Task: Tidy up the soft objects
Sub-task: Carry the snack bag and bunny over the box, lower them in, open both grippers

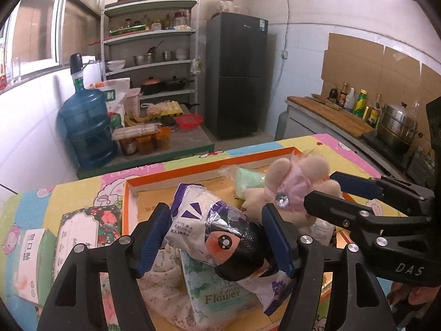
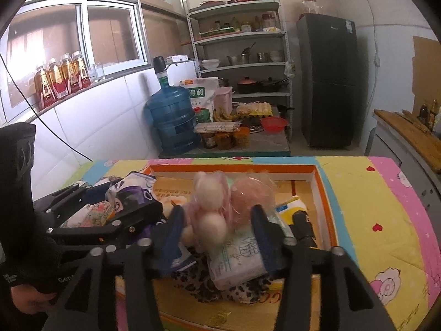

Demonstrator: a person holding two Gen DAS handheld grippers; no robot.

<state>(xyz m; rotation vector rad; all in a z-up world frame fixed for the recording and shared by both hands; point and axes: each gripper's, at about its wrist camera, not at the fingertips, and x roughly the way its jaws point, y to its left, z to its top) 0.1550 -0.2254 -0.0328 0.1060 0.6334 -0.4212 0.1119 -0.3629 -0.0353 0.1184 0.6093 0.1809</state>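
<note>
An orange-rimmed cardboard tray (image 1: 129, 201) (image 2: 325, 193) on the table holds a pile of soft things. My left gripper (image 1: 217, 237) (image 2: 118, 201) stands open around a white and purple packet (image 1: 198, 218) (image 2: 132, 190) with a black, pink-cheeked piece on it; the packet rests on the pile. My right gripper (image 2: 219, 231) (image 1: 330, 193) is open too, with a cream plush doll in a pink dress (image 2: 209, 215) (image 1: 295, 182) between its fingers, blurred in the right wrist view. Under the doll lie a tissue pack (image 2: 237, 259) and a leopard-print cloth (image 2: 193, 278).
The pile also has a "Flower" tissue pack (image 1: 217, 295), a mint-green pack (image 1: 248, 179), a pink net ball (image 2: 248, 195) and a yellow item (image 2: 292, 207). Floral boxes (image 1: 82, 237) lie left of the tray on the cartoon tablecloth (image 2: 372, 193). A stove counter (image 1: 330, 115) stands to the right.
</note>
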